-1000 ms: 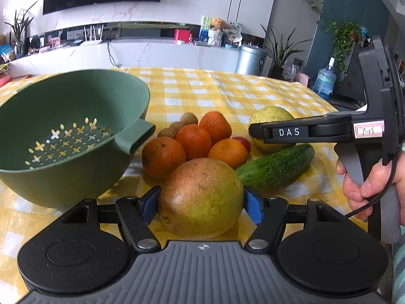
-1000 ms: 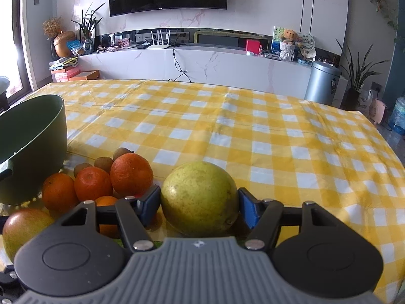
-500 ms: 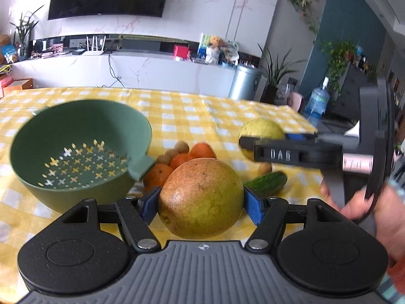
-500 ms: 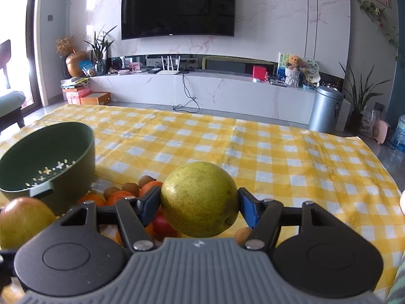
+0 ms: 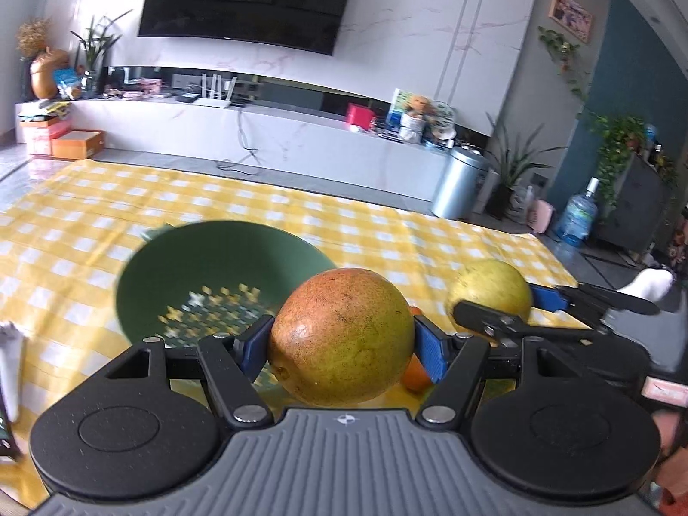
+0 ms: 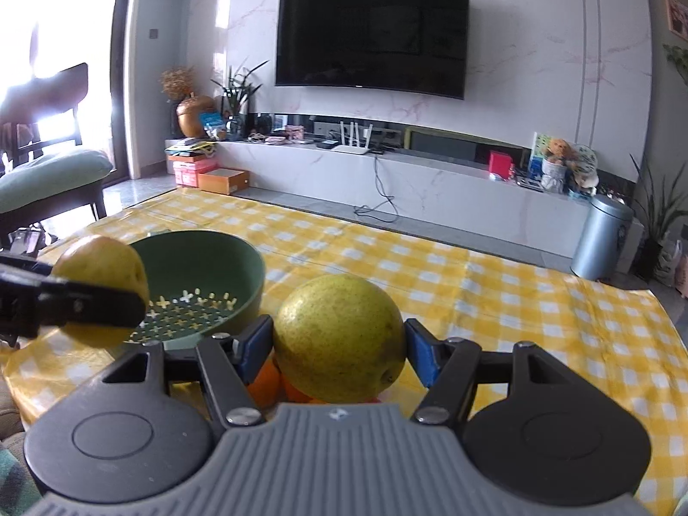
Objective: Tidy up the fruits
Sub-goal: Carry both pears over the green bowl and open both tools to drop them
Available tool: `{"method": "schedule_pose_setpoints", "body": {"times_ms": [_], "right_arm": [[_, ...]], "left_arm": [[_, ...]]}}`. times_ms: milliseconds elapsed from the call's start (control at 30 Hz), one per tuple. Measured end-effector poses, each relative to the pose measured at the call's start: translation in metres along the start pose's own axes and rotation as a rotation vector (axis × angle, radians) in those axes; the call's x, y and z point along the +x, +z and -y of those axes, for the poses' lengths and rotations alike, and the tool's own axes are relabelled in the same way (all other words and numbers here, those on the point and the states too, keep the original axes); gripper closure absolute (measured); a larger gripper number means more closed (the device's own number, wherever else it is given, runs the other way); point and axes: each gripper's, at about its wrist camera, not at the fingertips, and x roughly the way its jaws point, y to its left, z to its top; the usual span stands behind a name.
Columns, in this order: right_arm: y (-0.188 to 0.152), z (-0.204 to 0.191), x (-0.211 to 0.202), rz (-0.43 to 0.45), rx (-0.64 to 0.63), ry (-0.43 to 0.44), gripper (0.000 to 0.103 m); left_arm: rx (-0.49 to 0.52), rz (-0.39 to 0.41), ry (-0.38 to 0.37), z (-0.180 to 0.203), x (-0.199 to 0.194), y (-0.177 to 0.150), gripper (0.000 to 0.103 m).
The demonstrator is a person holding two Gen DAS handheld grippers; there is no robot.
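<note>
Both fruits now higher off the table [image 5: 77, 215] than a second ago, cameras looking down on the green colander [image 5: 180, 275]. Left hand-held gripper [image 5: 342, 344] clamped on the reddish-green fruit [image 5: 342, 335], right hand-held gripper [image 6: 339, 344] clamped on the yellow-green fruit [image 6: 339, 337]. Both airborne beside the colander, which holds nothing yet. Oranges [image 6: 266, 380] remain below. Likely next: drop-off into colander.

Home living room: wall television [image 6: 372, 38].
</note>
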Motion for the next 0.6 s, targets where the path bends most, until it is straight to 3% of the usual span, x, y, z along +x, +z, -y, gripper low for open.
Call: {"method": "schedule_pose_setpoints", "body": {"times_ms": [233, 600], "right_arm": [[0.020, -0.025, 0.009, 0.005, -0.106, 0.074, 0.040], [0.041, -0.063, 0.040, -0.043, -0.333, 0.162, 0.040]], "left_arm": [[0.000, -0.039, 0.064, -0.024, 0.013, 0.021, 0.024], [0.011, -0.124, 0.115, -0.058, 0.043, 0.028, 0.024]]}}
